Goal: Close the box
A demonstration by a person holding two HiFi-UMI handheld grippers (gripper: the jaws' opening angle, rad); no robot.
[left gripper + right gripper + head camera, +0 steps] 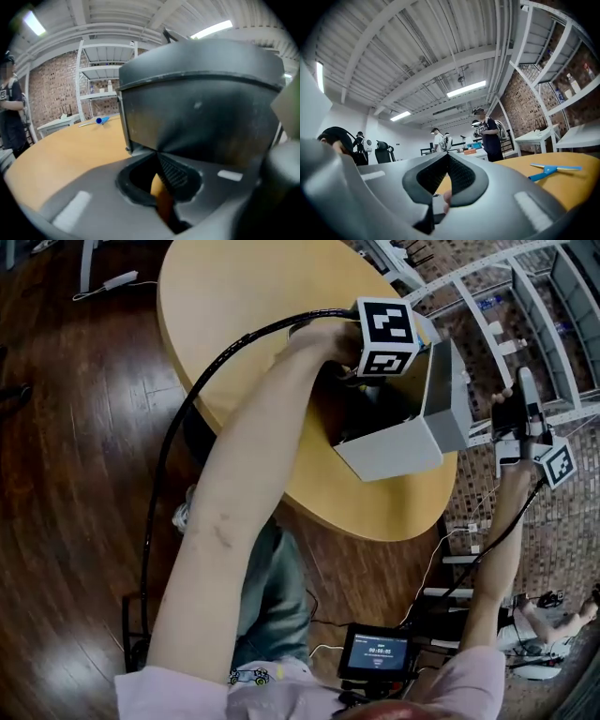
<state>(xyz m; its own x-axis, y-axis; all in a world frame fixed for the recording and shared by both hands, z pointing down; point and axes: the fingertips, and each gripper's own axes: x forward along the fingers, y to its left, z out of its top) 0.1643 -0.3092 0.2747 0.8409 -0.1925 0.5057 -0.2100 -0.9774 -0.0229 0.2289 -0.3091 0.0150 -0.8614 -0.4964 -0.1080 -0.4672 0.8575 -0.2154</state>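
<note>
A grey box (394,451) stands open near the right edge of a round wooden table (244,315). My left gripper's marker cube (384,334) sits over the box's top opening, and the fingertips are hidden in the head view. In the left gripper view my left gripper (158,152) is shut, its tips right against a dark panel of the box (201,112); whether an edge is pinched I cannot tell. My right gripper (525,381) hangs off the table's right edge, apart from the box. Its jaws (447,157) are shut on nothing.
A blue tool (553,171) lies on the tabletop, also visible as a blue tool (101,120) far behind the box. White shelving (525,296) stands right of the table. A small screen (378,652) and cables sit low by the person. Several people stand in the background.
</note>
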